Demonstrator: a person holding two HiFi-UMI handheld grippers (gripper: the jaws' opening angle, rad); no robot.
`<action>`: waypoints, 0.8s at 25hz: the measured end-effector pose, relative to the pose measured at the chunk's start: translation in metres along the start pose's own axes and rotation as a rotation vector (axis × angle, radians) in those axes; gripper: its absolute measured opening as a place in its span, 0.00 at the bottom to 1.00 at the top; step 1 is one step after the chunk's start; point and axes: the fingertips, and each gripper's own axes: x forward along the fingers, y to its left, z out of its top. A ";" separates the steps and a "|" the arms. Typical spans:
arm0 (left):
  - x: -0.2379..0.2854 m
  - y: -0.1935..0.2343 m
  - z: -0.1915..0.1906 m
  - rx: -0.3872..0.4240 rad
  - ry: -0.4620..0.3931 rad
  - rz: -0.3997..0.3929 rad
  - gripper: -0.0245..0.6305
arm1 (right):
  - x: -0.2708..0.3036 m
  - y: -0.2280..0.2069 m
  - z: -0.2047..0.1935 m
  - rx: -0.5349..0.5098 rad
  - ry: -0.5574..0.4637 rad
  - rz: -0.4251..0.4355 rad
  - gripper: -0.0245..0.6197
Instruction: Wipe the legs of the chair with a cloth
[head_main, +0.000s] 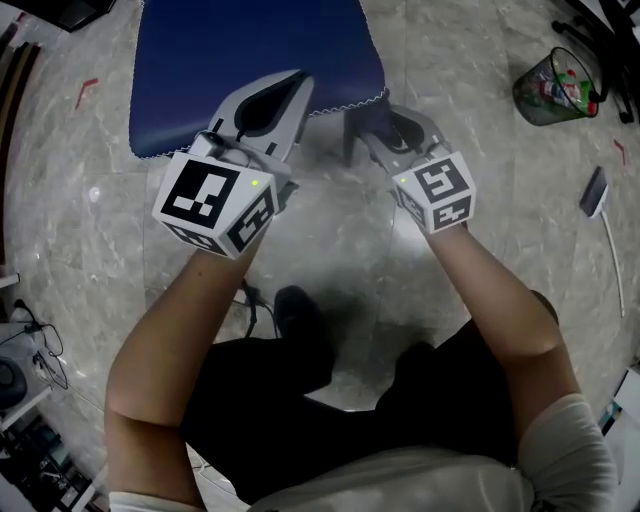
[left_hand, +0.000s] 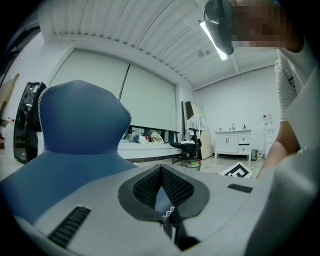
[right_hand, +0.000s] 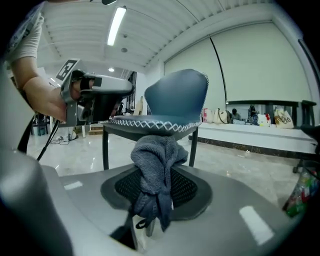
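Head view: the person stands over a marble floor (head_main: 330, 240) with both grippers held out toward the blue chair (head_main: 250, 50). The left gripper (head_main: 290, 95) reaches the seat's front edge. The right gripper (head_main: 378, 130) sits just beside that edge with a dark cloth (head_main: 366, 124) at its tip. A mesh waste basket (head_main: 555, 88) stands well apart to the right.

Left gripper view: the left gripper (left_hand: 162, 186) has its jaws drawn together on a thin sliver of the chair (left_hand: 75, 125), the white-stitched seat edge.

Right gripper view: the right gripper (right_hand: 155, 187) is clamped on the grey cloth (right_hand: 152, 160), which bunches above the jaws and hangs below them. The chair (right_hand: 175, 97) stands ahead, its front leg (right_hand: 105, 147) bare, and the left gripper (right_hand: 100, 97) is at the seat edge.
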 end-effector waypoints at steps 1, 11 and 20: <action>0.001 -0.001 0.000 -0.003 0.000 0.001 0.05 | 0.003 -0.001 -0.008 0.008 0.000 0.004 0.25; 0.002 0.001 -0.002 -0.014 -0.002 -0.037 0.05 | 0.055 0.016 -0.167 0.089 0.200 0.035 0.26; -0.003 0.004 -0.004 -0.029 -0.001 -0.053 0.05 | 0.087 0.030 -0.287 0.159 0.529 0.045 0.26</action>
